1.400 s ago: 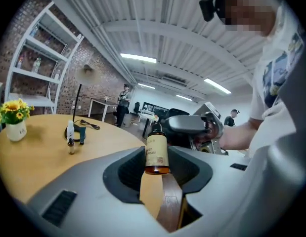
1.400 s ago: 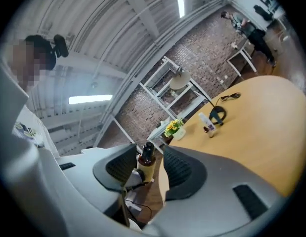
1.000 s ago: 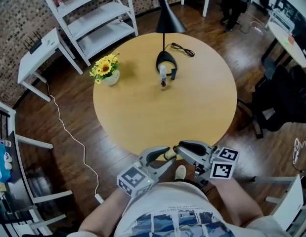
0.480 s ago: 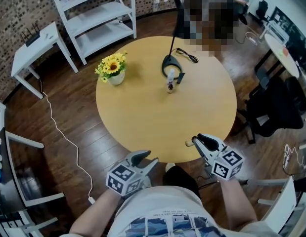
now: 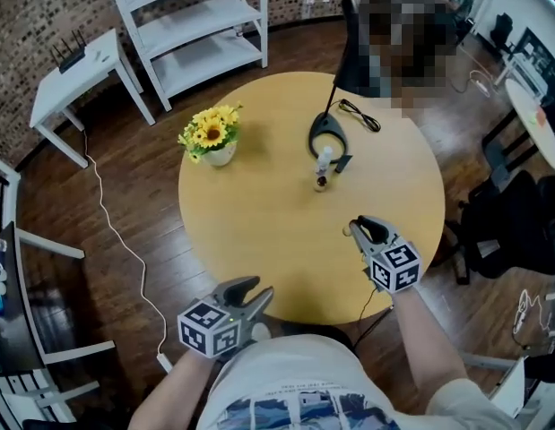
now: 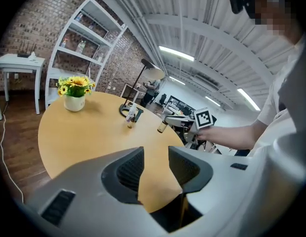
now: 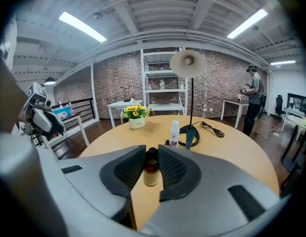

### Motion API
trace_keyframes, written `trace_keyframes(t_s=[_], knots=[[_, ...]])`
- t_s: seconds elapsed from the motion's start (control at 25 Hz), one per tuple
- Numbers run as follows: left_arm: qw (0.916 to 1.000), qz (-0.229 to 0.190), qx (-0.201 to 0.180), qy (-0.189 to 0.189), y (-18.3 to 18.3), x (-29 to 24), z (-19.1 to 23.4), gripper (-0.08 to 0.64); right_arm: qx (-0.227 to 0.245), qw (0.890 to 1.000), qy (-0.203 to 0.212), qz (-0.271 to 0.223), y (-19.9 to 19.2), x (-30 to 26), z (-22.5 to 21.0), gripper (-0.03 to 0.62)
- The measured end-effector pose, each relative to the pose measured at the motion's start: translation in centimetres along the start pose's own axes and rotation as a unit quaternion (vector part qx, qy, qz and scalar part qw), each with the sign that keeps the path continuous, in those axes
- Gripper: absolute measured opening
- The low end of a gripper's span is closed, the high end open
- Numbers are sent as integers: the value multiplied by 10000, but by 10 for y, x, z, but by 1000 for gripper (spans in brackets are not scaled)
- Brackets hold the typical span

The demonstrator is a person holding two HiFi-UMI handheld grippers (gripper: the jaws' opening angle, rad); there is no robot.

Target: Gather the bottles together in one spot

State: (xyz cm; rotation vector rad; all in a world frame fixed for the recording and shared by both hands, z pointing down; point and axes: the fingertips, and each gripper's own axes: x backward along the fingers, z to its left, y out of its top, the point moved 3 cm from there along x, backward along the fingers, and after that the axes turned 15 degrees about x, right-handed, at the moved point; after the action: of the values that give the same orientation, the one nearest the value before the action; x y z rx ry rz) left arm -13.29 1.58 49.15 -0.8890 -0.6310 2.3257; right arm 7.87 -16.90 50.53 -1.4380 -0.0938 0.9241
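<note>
Snugly, ribbed grey right tongs [image 7: 152, 154] pinch a cylindrical dark-capped bottle [image 7: 151, 174]

I'm looking into what's reading as an open-plan office or studio: red-brown brick walls [image 5: 30, 12] are running behind a white open shelving unit [image 5: 201, 21], long ceiling strip lights [image 7: 81, 26] are glowing, a black office chair [image 5: 515, 209] is sitting on dark wooden floorboards [image 5: 125, 195], and a round light-wood table [image 5: 259, 222] is filling the middle.

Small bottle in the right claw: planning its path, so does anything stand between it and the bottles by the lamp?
Nothing visible. Bare table lies between the small bottle and the white bottle beside the lamp base; the flowers stand well aside.
</note>
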Motion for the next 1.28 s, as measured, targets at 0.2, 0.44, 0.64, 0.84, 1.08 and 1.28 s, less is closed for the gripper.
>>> trace_keyframes(t_s=[0.2,0.44,0.64,0.84,1.08,1.28], knots=[[9988,-18,348,354,20,-26,10,158,105,9999,-99,-10,-14,-70,-61,69],[9961,73,569,673,28,-50,12,158,117,9995,-288,-13,-39,-140,-109,69],[9942,121,668,835,27,-63,12,158,322,9989,-335,87,-61,-163,-112,77],[9942,150,639,849,28,-71,6,158,424,9981,-430,99,-70,-162,-109,91],[9948,180,563,832,25,-73,-1,158,263,9990,-368,54,-75,-161,-111,172],[9950,169,497,853,24,-69,-4,158,201,9987,-468,-46,-66,-146,-117,212]])
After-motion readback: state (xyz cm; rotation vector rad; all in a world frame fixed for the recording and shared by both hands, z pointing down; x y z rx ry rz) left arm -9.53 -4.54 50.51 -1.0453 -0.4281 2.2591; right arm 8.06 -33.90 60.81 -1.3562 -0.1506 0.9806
